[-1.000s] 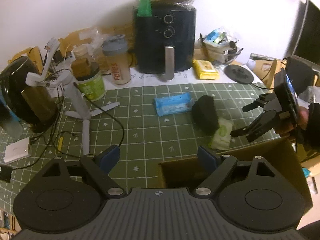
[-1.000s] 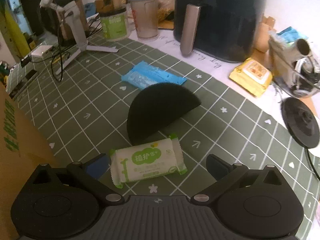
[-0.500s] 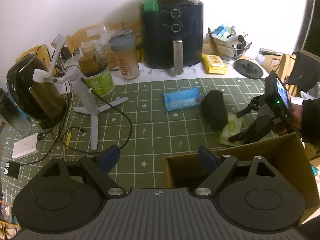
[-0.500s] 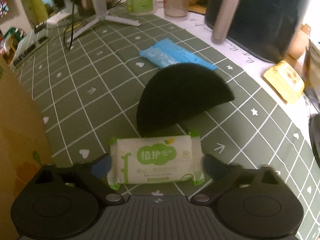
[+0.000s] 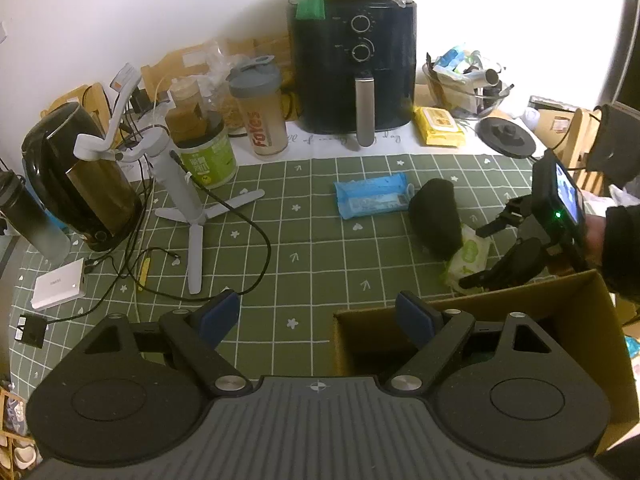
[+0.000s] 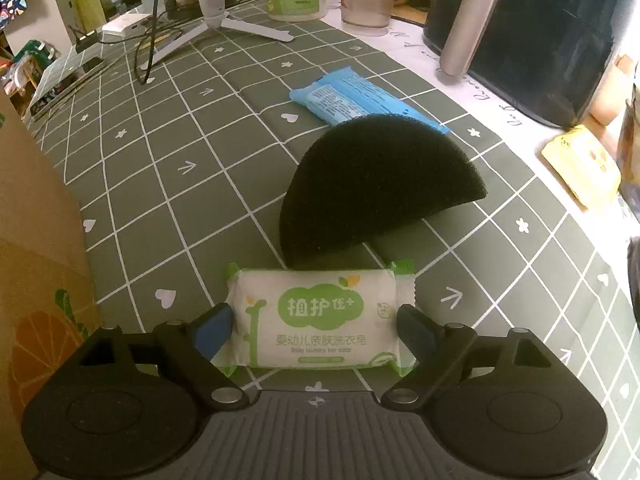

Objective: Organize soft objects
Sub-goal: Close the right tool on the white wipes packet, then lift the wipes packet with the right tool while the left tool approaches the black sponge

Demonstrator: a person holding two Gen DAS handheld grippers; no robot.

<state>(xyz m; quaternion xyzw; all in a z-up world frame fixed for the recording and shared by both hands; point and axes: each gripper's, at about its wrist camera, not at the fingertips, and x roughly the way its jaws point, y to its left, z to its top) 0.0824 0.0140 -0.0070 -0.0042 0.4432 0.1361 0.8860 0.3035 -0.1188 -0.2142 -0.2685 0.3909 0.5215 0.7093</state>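
This is a home, most likely a kitchen or dining corner. A table (image 5: 320, 248) under a green grid-patterned cloth stands against a white wall and carries a black air fryer (image 5: 354, 64), an electric kettle (image 5: 76, 176), a shaker bottle (image 5: 260, 114), a green-labelled tub (image 5: 206, 156), a glass bowl (image 5: 466, 88) of odds and ends, and packs of wipes (image 5: 438, 126). Wooden chair backs (image 5: 578, 136) show at the table's edge.

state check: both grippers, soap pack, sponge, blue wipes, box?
left gripper: open, nothing between the fingers
right gripper: open, astride the soap pack
soap pack: flat on mat, between the fingers
black sponge: on mat, untouched
blue wipes pack: flat on mat
cardboard box: open
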